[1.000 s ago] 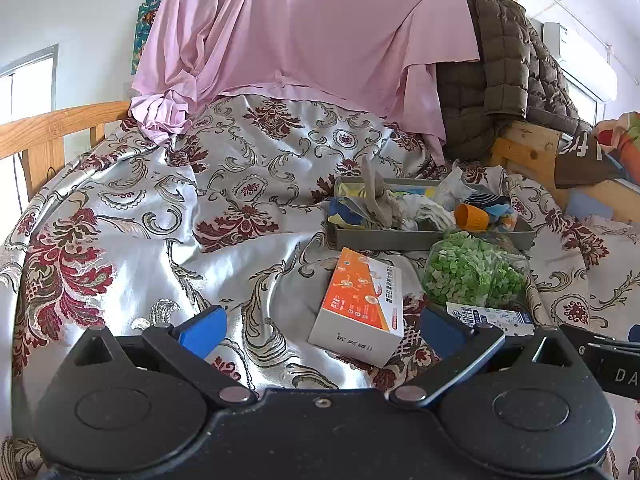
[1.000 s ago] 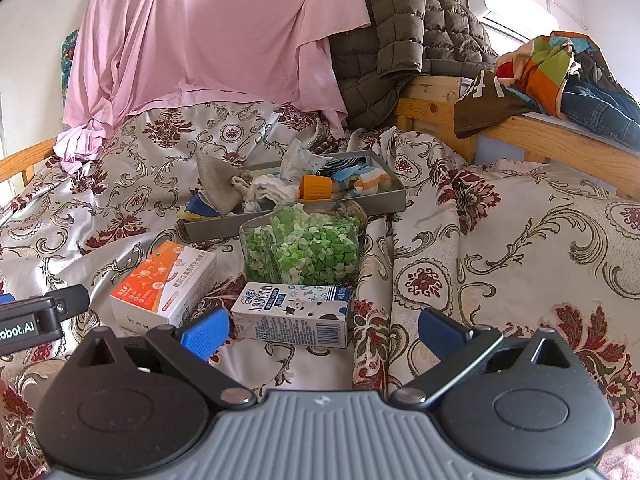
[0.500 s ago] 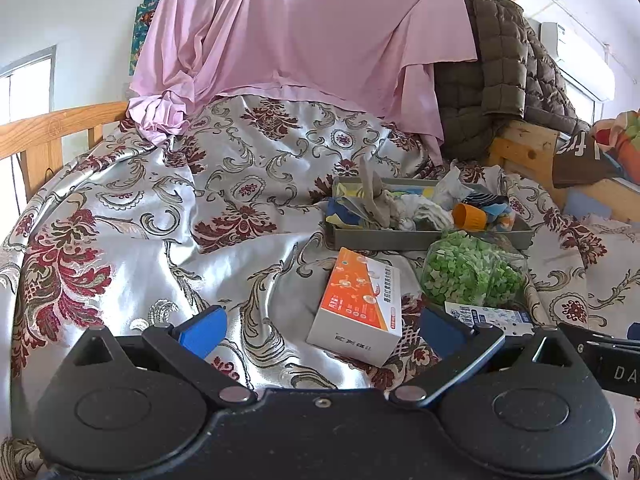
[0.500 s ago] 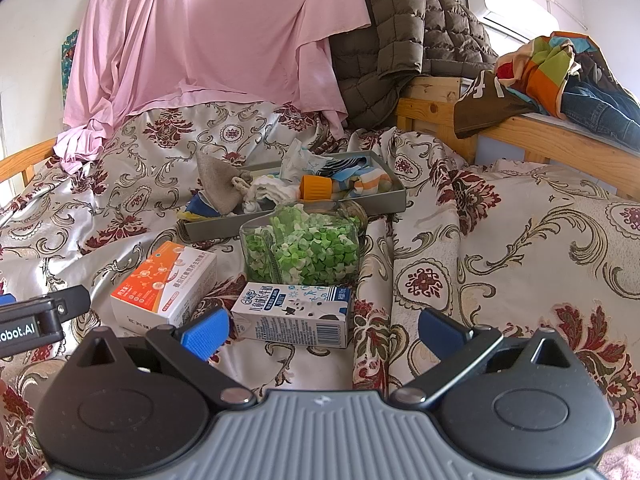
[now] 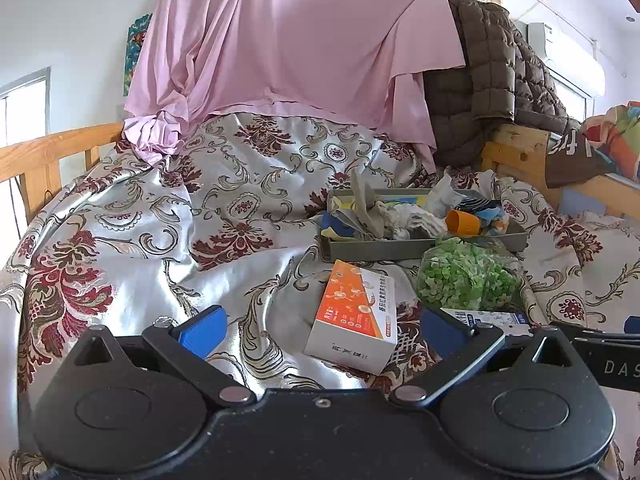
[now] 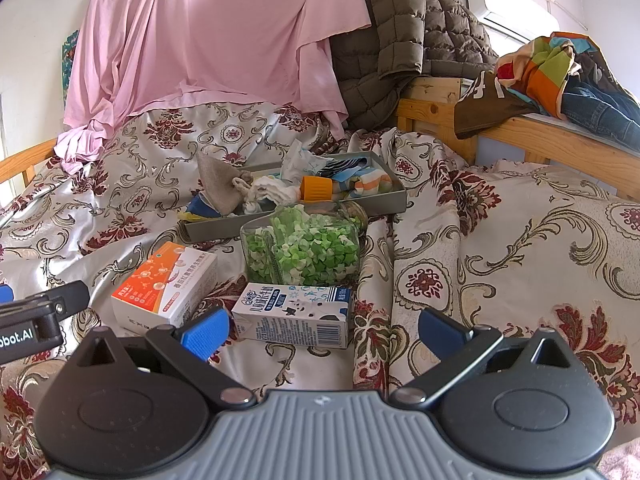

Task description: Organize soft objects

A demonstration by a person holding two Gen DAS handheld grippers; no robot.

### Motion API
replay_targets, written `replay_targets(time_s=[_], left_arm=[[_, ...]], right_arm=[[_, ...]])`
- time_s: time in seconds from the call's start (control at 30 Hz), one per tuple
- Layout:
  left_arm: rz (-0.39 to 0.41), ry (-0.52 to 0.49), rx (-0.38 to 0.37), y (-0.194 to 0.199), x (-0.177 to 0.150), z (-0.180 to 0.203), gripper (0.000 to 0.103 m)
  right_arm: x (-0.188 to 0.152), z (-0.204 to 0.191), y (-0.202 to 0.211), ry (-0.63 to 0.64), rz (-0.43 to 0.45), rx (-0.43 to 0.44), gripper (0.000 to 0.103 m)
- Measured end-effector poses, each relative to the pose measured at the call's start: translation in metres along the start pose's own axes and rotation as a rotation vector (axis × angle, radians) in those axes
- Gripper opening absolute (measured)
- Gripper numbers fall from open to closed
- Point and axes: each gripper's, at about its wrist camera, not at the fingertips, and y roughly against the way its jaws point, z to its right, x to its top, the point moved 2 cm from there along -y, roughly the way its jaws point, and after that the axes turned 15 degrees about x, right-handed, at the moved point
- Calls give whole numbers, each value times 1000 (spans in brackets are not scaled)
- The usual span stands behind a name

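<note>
A grey tray [image 5: 400, 246] [image 6: 384, 204] rests on the floral bedspread, holding soft things: a grey drawstring pouch [image 6: 220, 188], white crumpled cloth [image 6: 268, 194], striped socks [image 6: 360, 180] and an orange cap [image 6: 316, 188]. My left gripper [image 5: 320, 326] stands open low over the bedspread, with the orange-and-white box [image 5: 356, 320] between its fingers and a little ahead. My right gripper [image 6: 324, 330] is open too, just short of the milk carton [image 6: 296, 310]. Neither holds anything.
A clear jar of green paper stars [image 6: 304, 248] lies between the tray and the carton. A pink sheet [image 5: 296, 44] and brown quilted jacket [image 6: 400, 32] hang at the back. Wooden bed rails [image 6: 540, 136] carry piled clothes on the right.
The left wrist view has shifted slightly, so the box and tray sit a touch further left. The right gripper and all objects hold still.
</note>
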Motion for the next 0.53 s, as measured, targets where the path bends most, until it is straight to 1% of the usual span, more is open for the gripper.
replay_targets(time_s=[0.3, 0.53], left_arm=[[7, -22, 9, -1, -1, 0, 102], [1, -14, 14, -2, -3, 0, 102]], right_arm=[[0, 0, 0, 0, 0, 1, 103], [-1, 0, 0, -1, -2, 2, 103]])
